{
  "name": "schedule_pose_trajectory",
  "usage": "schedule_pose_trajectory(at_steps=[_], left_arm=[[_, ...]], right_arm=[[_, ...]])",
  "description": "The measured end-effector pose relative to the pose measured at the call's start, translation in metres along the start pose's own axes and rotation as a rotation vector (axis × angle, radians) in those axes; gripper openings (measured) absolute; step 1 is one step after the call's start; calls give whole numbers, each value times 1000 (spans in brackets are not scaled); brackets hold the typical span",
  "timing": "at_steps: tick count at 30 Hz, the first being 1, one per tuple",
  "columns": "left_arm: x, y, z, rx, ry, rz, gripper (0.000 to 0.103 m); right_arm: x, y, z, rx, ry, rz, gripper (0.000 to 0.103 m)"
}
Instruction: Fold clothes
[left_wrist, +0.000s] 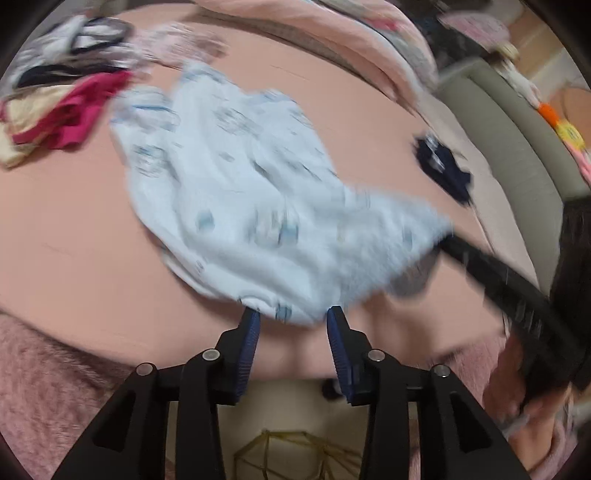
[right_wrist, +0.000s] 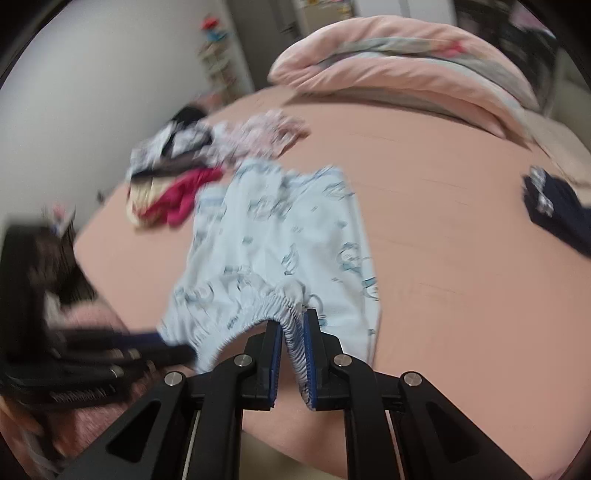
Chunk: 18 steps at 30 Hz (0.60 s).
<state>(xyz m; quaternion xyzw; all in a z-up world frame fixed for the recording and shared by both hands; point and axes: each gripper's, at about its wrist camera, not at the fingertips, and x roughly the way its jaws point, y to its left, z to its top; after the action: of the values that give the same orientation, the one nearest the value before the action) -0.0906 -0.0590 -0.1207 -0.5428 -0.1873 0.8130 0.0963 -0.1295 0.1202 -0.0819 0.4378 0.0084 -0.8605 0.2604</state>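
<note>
A light blue printed garment (left_wrist: 240, 192) with an elastic waistband lies spread on the peach bed sheet (left_wrist: 74, 229). In the left wrist view my left gripper (left_wrist: 291, 314) stands open at the garment's near edge; the hem lies between the blue pads (left_wrist: 249, 332), which do not press on it. In the right wrist view my right gripper (right_wrist: 293, 321) is shut on the gathered waistband of the garment (right_wrist: 277, 236), and a strip of it hangs down between the pads. The other gripper's black body (right_wrist: 122, 354) reaches the waistband's left corner. Both views are blurred.
A pile of mixed clothes (left_wrist: 62, 103) (right_wrist: 173, 177), with a magenta piece, lies beyond the garment. A dark navy garment (left_wrist: 443, 166) (right_wrist: 554, 210) lies apart to the right. A folded pink duvet (right_wrist: 399, 62) fills the bed's far end. A fuzzy pink blanket (left_wrist: 44, 369) borders the near edge.
</note>
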Motion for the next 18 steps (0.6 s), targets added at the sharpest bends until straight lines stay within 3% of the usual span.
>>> schedule_pose_trajectory(at_steps=[2, 6, 9, 12, 14, 15, 17, 18], left_arm=[[11, -12, -5, 65, 44, -17, 34], [32, -30, -2, 107, 20, -92, 34], [42, -32, 14, 123, -28, 39, 34], [39, -20, 30, 88, -100, 150, 34], [25, -6, 36, 30, -160, 151, 34], [19, 3, 39, -1, -184, 149, 34], [10, 17, 39, -47, -185, 132, 34], [7, 24, 39, -68, -185, 124, 34]], right_arm=[[-9, -8, 3, 18, -33, -39, 9], [-26, -24, 7, 59, -93, -65, 9], [-34, -33, 11, 77, -109, -54, 9], [-22, -31, 9, 1, -18, -52, 10], [-18, -24, -1, -65, 43, -20, 12], [-13, -17, -7, -103, 72, -2, 15], [0, -4, -19, -172, 125, 13, 40], [9, 5, -27, -214, 154, 10, 43]])
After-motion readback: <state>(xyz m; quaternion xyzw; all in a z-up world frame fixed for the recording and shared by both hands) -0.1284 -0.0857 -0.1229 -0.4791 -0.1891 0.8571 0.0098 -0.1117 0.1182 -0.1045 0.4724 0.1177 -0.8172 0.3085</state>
